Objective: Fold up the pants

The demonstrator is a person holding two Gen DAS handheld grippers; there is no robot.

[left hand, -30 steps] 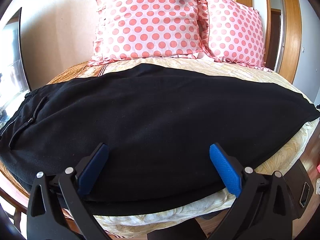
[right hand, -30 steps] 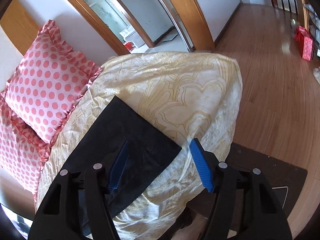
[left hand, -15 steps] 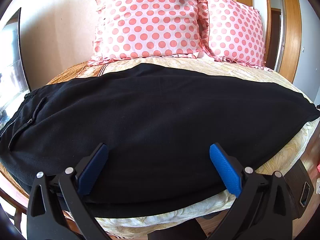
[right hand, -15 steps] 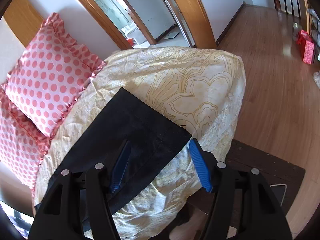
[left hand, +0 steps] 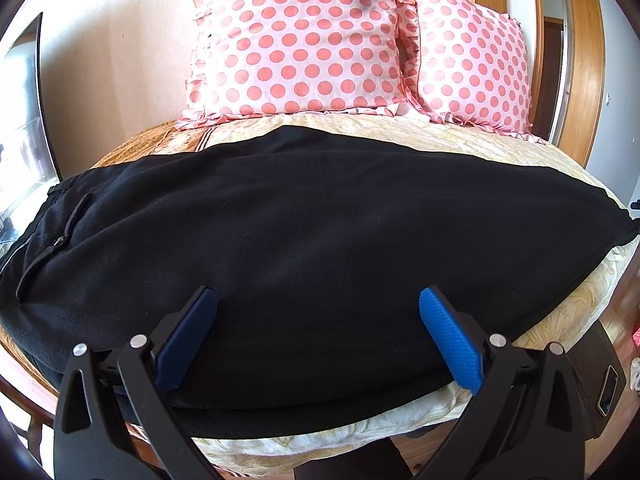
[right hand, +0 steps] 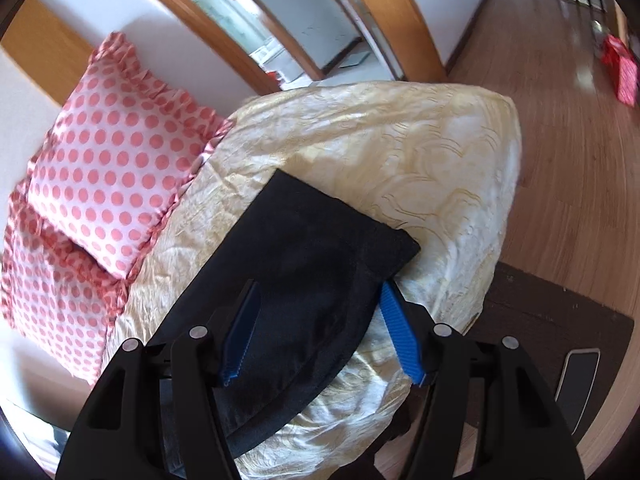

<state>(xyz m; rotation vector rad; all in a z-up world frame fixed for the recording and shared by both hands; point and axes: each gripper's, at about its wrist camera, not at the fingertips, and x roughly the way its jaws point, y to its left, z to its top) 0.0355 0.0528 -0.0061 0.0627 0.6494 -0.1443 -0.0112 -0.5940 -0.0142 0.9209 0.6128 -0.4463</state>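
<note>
Black pants (left hand: 304,248) lie flat across a cream and gold bedspread (left hand: 400,136), waistband and zip pocket at the left, leg hems at the right. My left gripper (left hand: 320,332) is open above the near edge of the pants, mid-length. In the right wrist view the hem end of the pants (right hand: 320,256) lies on the bedspread (right hand: 420,152). My right gripper (right hand: 320,328) is open and straddles the hem, its right finger at the hem's near corner.
Two pink polka-dot pillows (left hand: 304,40) stand at the head of the bed, also in the right wrist view (right hand: 108,160). A dark mat with a phone (right hand: 576,376) lies on the wooden floor (right hand: 560,120) by the bed. A doorway (right hand: 280,40) lies beyond.
My right gripper has moved forward over the hem end, so the hem now sits between its fingers. The left gripper has hardly moved.
</note>
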